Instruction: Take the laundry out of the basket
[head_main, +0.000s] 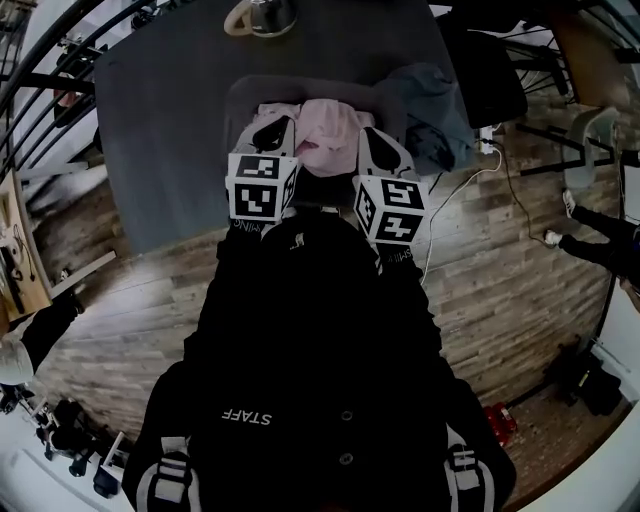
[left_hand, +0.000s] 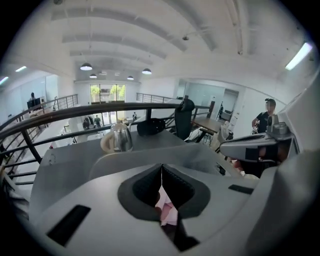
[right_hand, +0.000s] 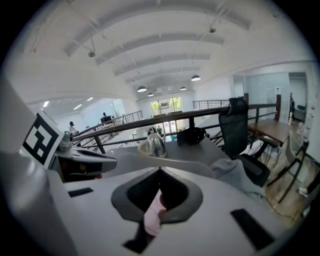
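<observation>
Risk: left claw (left_hand: 161, 172) and right claw (right_hand: 160, 172) both shut over pink laundry (head_main: 330, 140); unopened, I'd only prod cloth, maybe shoving basket (head_main: 240, 95).

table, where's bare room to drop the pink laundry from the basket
Widest bare patch: the left half of the table, between the basket and its left edge. A narrower strip lies between basket and kettle. The right side is crowded by a blue-grey garment.
</observation>
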